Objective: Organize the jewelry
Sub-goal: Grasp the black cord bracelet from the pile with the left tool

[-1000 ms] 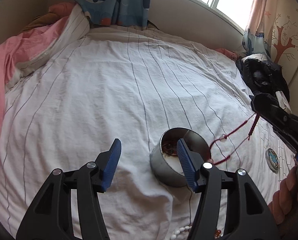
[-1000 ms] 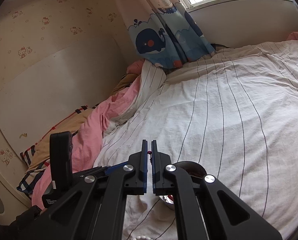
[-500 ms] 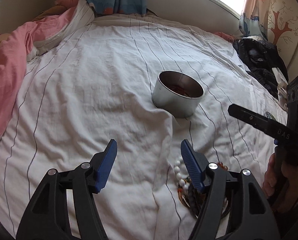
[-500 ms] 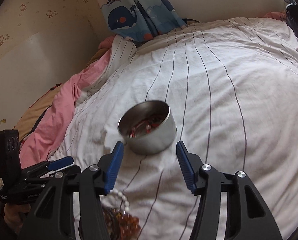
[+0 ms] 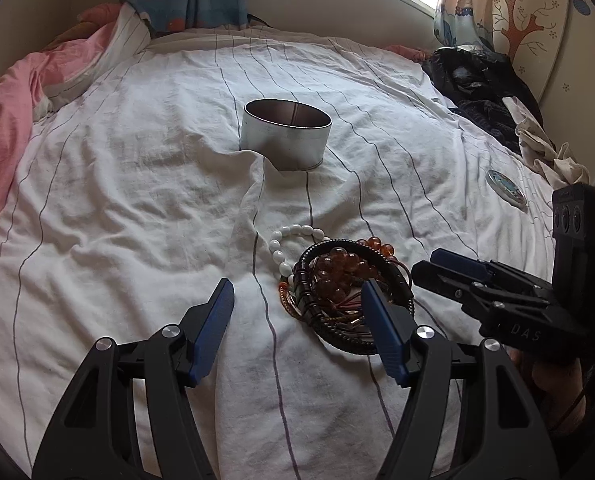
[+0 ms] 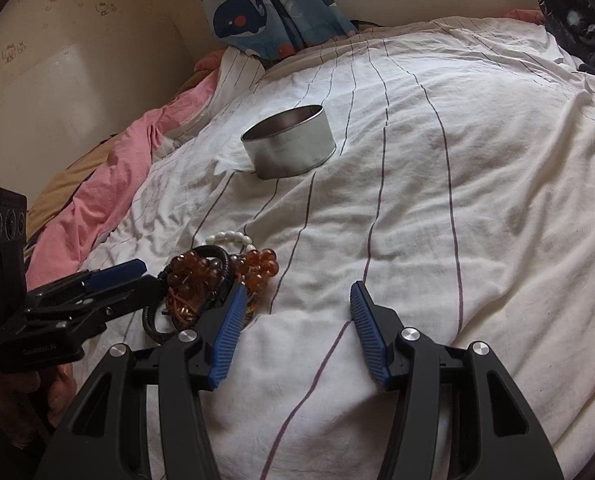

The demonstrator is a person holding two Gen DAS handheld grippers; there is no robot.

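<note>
The round metal tin (image 5: 286, 134) sits on the striped white bedsheet (image 5: 137, 200), well beyond both of my tongs. From the left wrist view I see only its dark inner wall with one pale seam; the floor of the tin is hidden by the near rim, so I cannot tell what lies in it. In the right wrist view the same tin (image 6: 289, 142) shows no more than a shadowed inside.

The jewelry still out on the bed is a tangled heap (image 5: 345, 280) nearer to me: a white bead bracelet (image 5: 285, 246) at its far left edge, amber beads (image 5: 339, 266) in the middle, and a dark coiled band (image 5: 313, 300) looped around them. Reddish threads run through the tangle, but how many separate pieces there are I cannot make out.

My left tongs (image 5: 299, 330) stand apart with bare sheet between them, holding nothing; their right finger (image 5: 381, 332) covers the near right part of the heap, and whether it touches I cannot tell. My right tongs (image 6: 295, 322) have lately opened and grip nothing; their left finger (image 6: 229, 320) lies over the edge of the heap (image 6: 213, 276).

A small round lid (image 5: 505, 186) lies flat far to the right, near a dark pile of clothes (image 5: 481, 92). My hand under the right tongs (image 5: 553, 392) is dim and cut off.
</note>
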